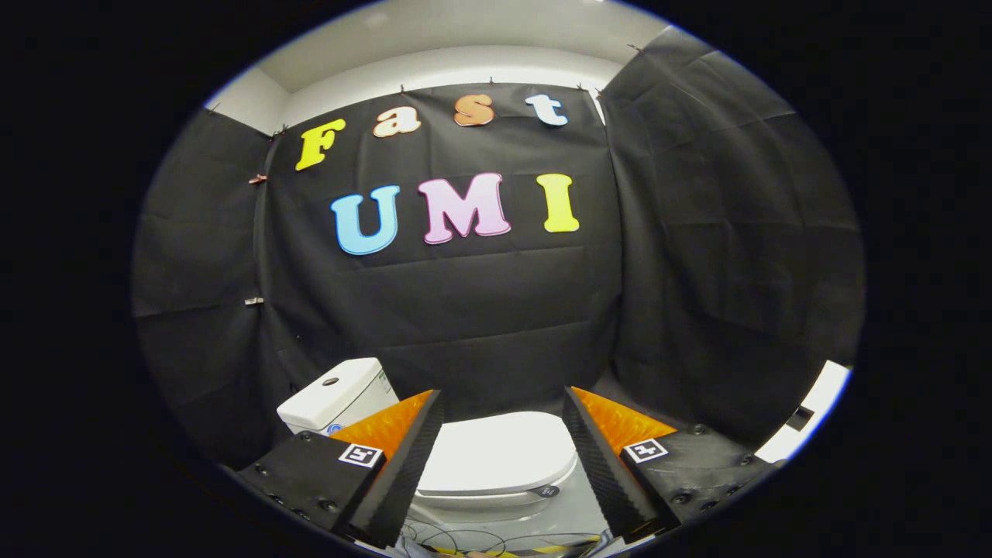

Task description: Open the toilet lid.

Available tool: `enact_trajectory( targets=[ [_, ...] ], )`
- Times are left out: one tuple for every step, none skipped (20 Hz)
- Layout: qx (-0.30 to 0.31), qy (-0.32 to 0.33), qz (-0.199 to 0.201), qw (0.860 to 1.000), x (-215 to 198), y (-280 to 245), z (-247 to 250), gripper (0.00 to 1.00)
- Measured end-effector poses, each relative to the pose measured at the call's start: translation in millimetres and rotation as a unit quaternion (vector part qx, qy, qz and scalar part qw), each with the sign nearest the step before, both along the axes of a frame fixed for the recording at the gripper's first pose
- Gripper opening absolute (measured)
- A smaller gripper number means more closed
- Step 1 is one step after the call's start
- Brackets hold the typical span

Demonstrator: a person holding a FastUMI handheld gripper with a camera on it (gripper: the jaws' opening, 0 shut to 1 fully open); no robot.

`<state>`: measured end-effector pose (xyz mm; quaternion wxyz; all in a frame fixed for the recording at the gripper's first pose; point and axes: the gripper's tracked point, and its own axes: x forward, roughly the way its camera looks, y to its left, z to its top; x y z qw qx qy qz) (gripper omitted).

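Black cloth wall (496, 310) behind, white ceiling (465, 39) above, thin cables (465, 541) on the floor.

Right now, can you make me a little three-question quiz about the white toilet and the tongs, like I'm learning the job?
1. True or false: the white plastic toilet lid is already lifted.
2. Where does the white ceramic tank sit from the lid? A) beside it, past the left finger B) on top of it C) under the bowl
3. Fill in: the tongs are ____, touching nothing.

Key: 1 false, the lid lies flat and shut. 2 A. 3 open, with the lid seen in the gap between the fingers.
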<state>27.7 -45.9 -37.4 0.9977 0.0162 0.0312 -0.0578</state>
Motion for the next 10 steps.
enact_trajectory(
  targets=[
    [0.009,0.003,-0.003,1.000,2,-3,-5,0.97],
    [0.016,0.006,-0.007,1.000,4,-8,-11,0.97],
    [0.023,0.010,-0.010,1.000,8,-13,-18,0.97],
    [0.033,0.014,-0.012,0.999,13,-18,-25,0.97],
    [0.045,0.019,-0.013,0.999,18,-23,-32,0.97],
    [0.057,0.027,-0.015,0.998,23,-29,-43,0.97],
    [0.068,0.037,-0.015,0.997,30,-35,-55,0.97],
    [0.078,0.049,-0.018,0.996,35,-41,-68,0.97],
    [0.091,0.059,-0.018,0.994,41,-48,-81,0.97],
    [0.104,0.069,-0.020,0.992,48,-55,-94,0.97]
  ],
)
